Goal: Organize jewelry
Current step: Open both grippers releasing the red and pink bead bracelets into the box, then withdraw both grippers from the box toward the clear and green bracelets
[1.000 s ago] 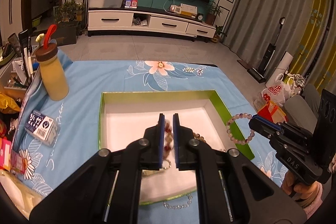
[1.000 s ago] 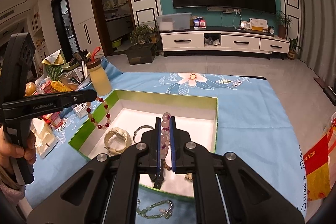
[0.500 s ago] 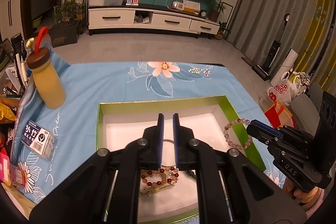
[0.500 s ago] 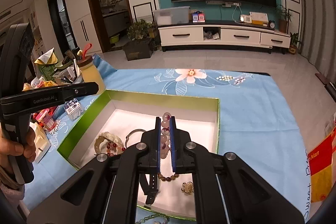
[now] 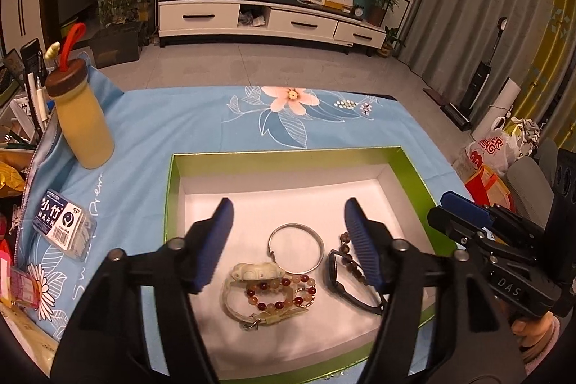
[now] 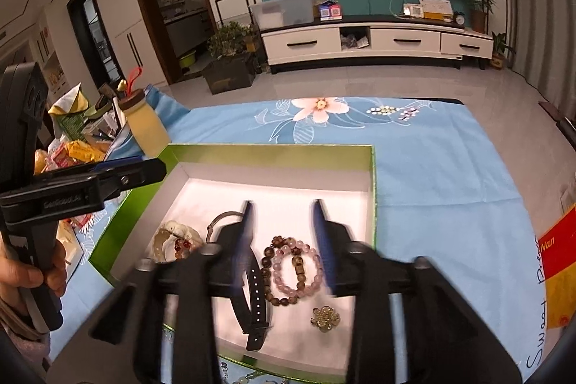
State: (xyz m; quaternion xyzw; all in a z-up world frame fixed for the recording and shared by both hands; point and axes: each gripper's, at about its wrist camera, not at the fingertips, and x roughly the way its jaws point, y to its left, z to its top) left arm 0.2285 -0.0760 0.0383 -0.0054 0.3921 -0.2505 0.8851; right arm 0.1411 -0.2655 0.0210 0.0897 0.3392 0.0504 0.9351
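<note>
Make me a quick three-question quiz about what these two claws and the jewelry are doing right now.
1. True or false: the left claw is shut on the red bead bracelet.
2. Which piece lies between the right claw's open jaws? A) silver bangle B) pink bead bracelet C) gold brooch
3. Fill in: all these pieces lie inside the ____ box with a white lining.

Key: 1 false, both claws are open and hold nothing; 2 B; 3 green.
</note>
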